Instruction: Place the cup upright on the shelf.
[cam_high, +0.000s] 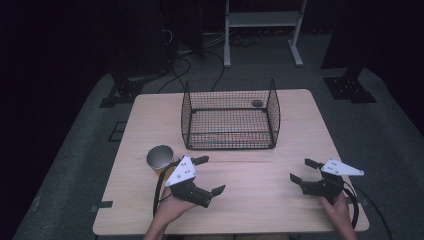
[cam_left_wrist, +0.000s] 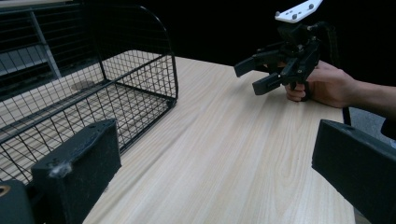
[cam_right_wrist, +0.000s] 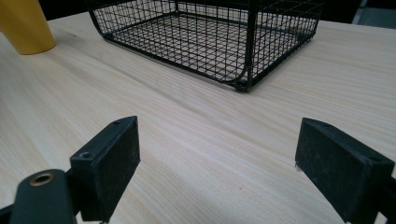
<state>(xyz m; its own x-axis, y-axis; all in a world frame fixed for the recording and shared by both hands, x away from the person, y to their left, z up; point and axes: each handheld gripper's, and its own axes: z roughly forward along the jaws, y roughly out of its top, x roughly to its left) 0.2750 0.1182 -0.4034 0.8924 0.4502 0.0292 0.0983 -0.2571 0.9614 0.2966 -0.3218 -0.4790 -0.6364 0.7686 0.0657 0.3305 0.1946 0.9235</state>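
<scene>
A person stands at a pale wooden worktop (cam_high: 260, 195), a two-jaw gripper in each hand, both held low over the near edge. The left gripper (cam_high: 206, 175) has its jaws spread wide apart with nothing between them; in the left gripper view only bare wood lies in the gap. The right gripper (cam_high: 305, 170) is likewise spread wide and holds nothing, its black jaws framing bare boards in the right gripper view. Neither pair of jaws touches any object.

A black wire mesh basket (cam_high: 230, 116) sits on the far half of the worktop, roughly central, its open top facing up. A small dark round object (cam_high: 257, 103) shows at its far right corner; what it is cannot be told. A yellow cup (cam_high: 160, 158) with a metallic-looking inside stands upright near the left side, just beside the left gripper and in front of the basket's left corner.

The person's right hand (cam_left_wrist: 327, 86) grips the handle of the right gripper, seen across the worktop from the left gripper view. The two grippers are well apart.
</scene>
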